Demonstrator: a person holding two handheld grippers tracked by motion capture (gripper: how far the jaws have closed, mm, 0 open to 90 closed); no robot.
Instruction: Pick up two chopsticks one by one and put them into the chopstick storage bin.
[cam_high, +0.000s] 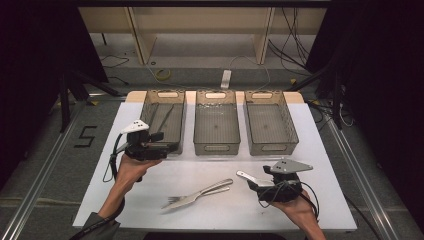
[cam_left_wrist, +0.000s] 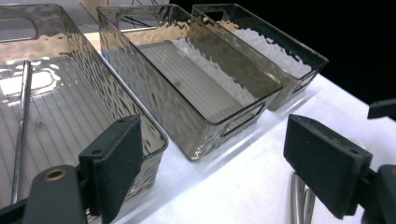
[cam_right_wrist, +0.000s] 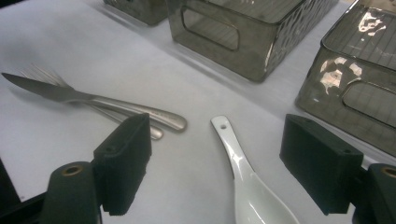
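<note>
My left gripper (cam_high: 165, 142) hovers at the front end of the left bin (cam_high: 150, 107), jaws open and nothing between them (cam_left_wrist: 212, 135). A thin metal rod (cam_left_wrist: 21, 126) lies along that bin's floor. My right gripper (cam_high: 257, 183) is low over the table at the front right, jaws open (cam_right_wrist: 217, 133). A white ceramic spoon (cam_right_wrist: 243, 177) lies flat on the table between its pads, which stand apart from it; its handle points away from me. Left of it, a steel knife (cam_right_wrist: 93, 100) lies across a fork (cam_right_wrist: 42, 74), also seen as knife and fork (cam_high: 200, 192).
Three smoked clear bins stand side by side at the back of the white table (cam_high: 310, 150): left, middle bin (cam_high: 216, 142), right bin (cam_high: 290, 130). The middle and right ones hold nothing. Cables and a shelf frame lie on the floor beyond.
</note>
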